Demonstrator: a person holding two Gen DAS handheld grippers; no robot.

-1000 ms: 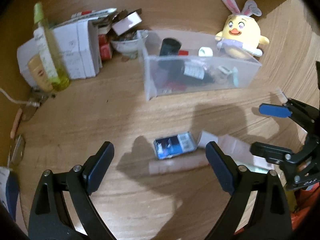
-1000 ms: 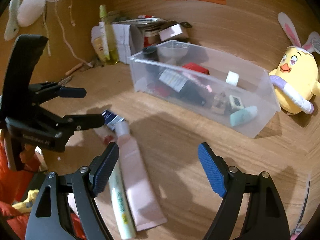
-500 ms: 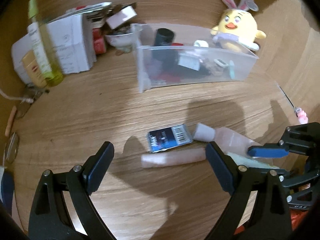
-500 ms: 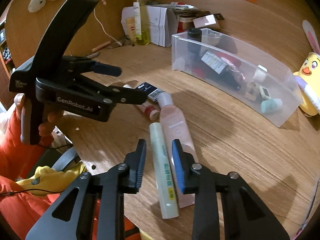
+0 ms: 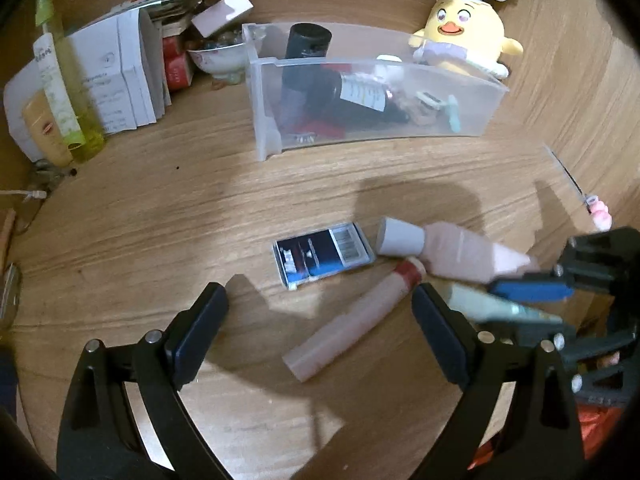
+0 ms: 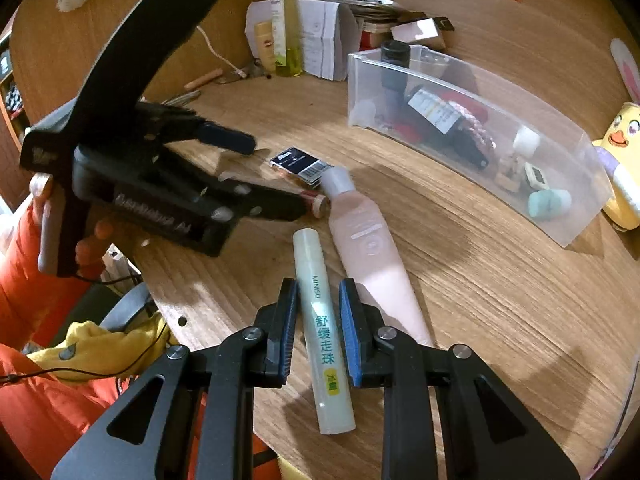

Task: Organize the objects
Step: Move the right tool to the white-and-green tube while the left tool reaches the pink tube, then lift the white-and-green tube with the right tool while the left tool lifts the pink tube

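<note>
On the wooden table lie a pale green MINISO tube (image 6: 324,328), a pink bottle with a white cap (image 6: 368,240) (image 5: 448,254), a slim pink tube with a red end (image 5: 352,322) and a dark blue flat pack (image 5: 322,254) (image 6: 300,162). My right gripper (image 6: 318,334) has its pads closed against both sides of the green tube, which lies on the table. My left gripper (image 5: 320,336) is open and empty above the slim pink tube. The clear plastic bin (image 5: 264,120) (image 6: 580,200) behind holds several items.
A yellow bunny-eared plush (image 5: 464,36) sits behind the bin. Papers, boxes, a bowl (image 5: 216,54) and a yellow-green bottle (image 5: 60,80) crowd the back left corner. A small pink-ended stick (image 5: 596,210) lies at the right. The table's front edge is close.
My right gripper went from wide open to closed around the green tube. My left gripper moved nearer the items, and the slim pink tube has turned to a diagonal.
</note>
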